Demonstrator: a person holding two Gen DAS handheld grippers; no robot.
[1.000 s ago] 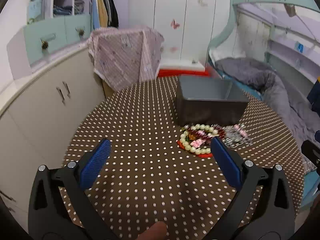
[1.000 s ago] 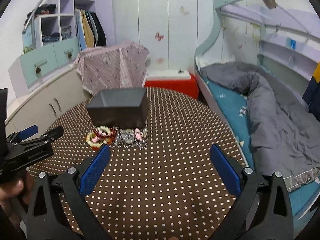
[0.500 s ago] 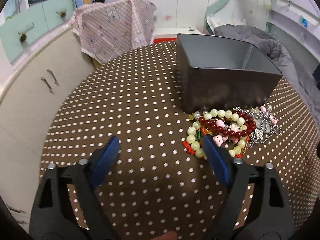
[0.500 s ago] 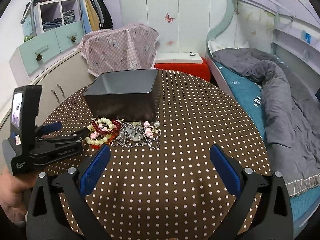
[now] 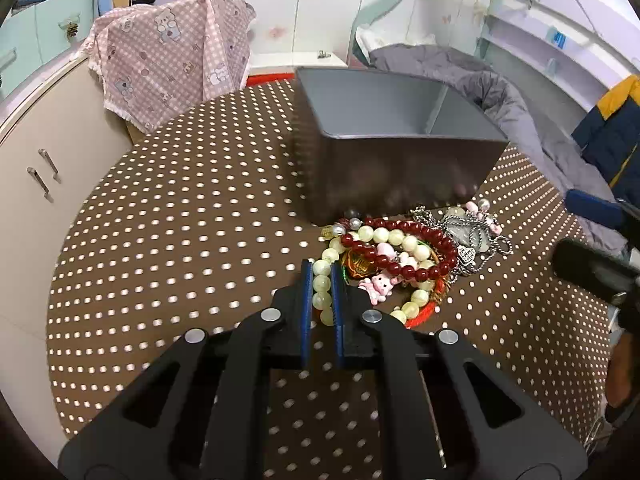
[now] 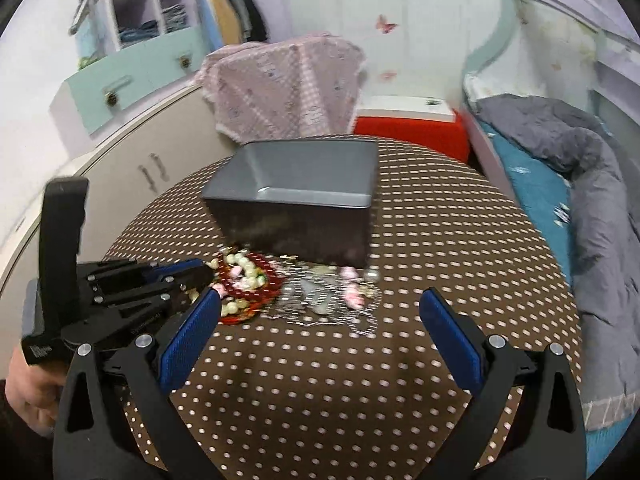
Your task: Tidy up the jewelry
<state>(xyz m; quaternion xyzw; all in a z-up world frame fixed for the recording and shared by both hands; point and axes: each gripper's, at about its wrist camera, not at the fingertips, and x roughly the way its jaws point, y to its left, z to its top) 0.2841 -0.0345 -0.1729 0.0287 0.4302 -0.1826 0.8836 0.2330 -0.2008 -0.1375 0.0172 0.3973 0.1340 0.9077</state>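
Pale bead bracelet (image 5: 322,285) between left tongs (image 5: 320,276)

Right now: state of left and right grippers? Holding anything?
Left gripper: jaws have just been closing, now shut on the pale green round-bead bracelet in the jewelry pile.
Right gripper: open, holding nothing, above the brown polka-dot tablecloth.

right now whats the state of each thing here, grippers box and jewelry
left gripper: jaws just closed, shut on pale bead bracelet
right gripper: open, holding nothing
grey box: open-topped, upright, no jewelry visible inside
jewelry pile: tangled on table, against the box front
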